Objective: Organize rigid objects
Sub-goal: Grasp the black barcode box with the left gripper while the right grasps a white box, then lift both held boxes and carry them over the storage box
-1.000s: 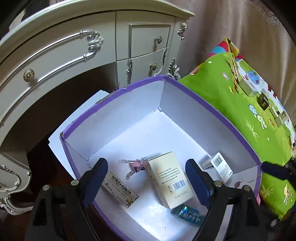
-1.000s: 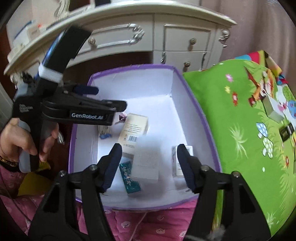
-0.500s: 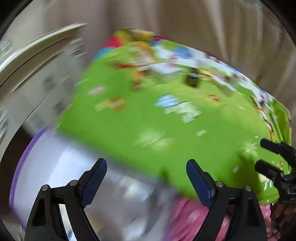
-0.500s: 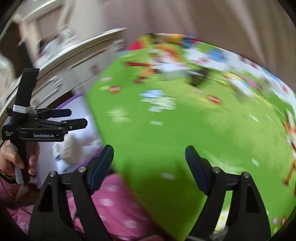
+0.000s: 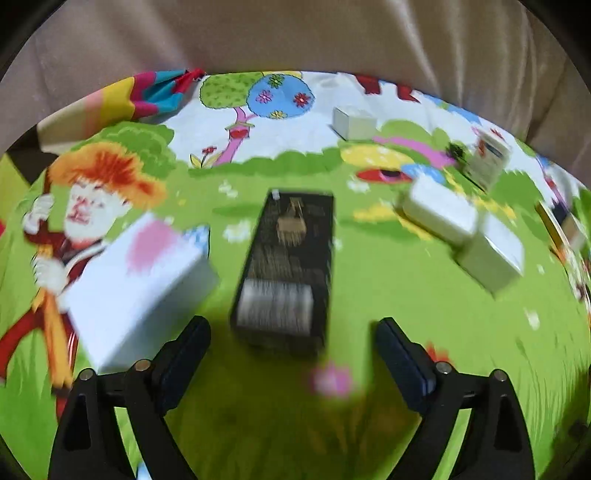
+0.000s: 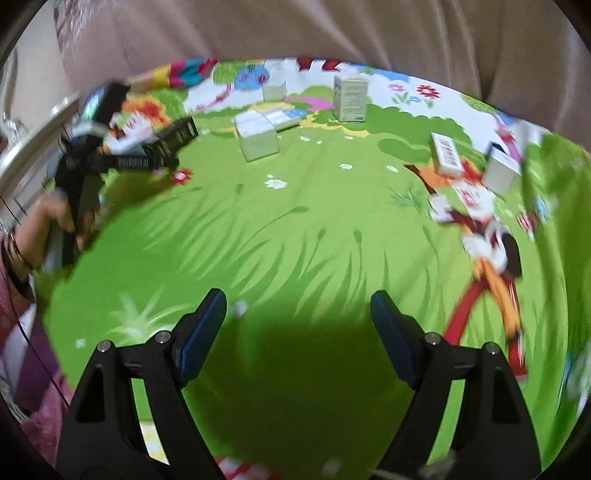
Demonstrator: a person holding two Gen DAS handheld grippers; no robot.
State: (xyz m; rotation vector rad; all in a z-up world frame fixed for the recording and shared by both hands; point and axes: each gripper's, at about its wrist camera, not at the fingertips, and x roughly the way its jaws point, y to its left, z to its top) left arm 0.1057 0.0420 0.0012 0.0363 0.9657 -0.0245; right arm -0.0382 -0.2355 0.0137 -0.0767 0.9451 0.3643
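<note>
My left gripper (image 5: pixel 291 350) is open and empty, just short of a long black box (image 5: pixel 286 266) that lies end-on on the green cartoon cloth (image 5: pixel 388 295). A white box with a pink patch (image 5: pixel 136 284) lies to its left, and two white boxes (image 5: pixel 461 232) to its right. My right gripper (image 6: pixel 297 321) is open and empty over bare green cloth (image 6: pixel 295 229). In the right wrist view the left gripper (image 6: pixel 110 158) shows at far left by the black box (image 6: pixel 177 134). Both views are blurred.
More small boxes stand on the cloth: a cube (image 6: pixel 256 138), an upright carton (image 6: pixel 350 98), and two white boxes (image 6: pixel 448 155) at right. Another white box (image 5: pixel 354 122) sits far back. A beige curtain (image 5: pixel 295 33) hangs behind the cloth.
Both grippers have swung away from the purple-rimmed box to the green cloth. The left one now faces the black box. Both stay open and empty.
</note>
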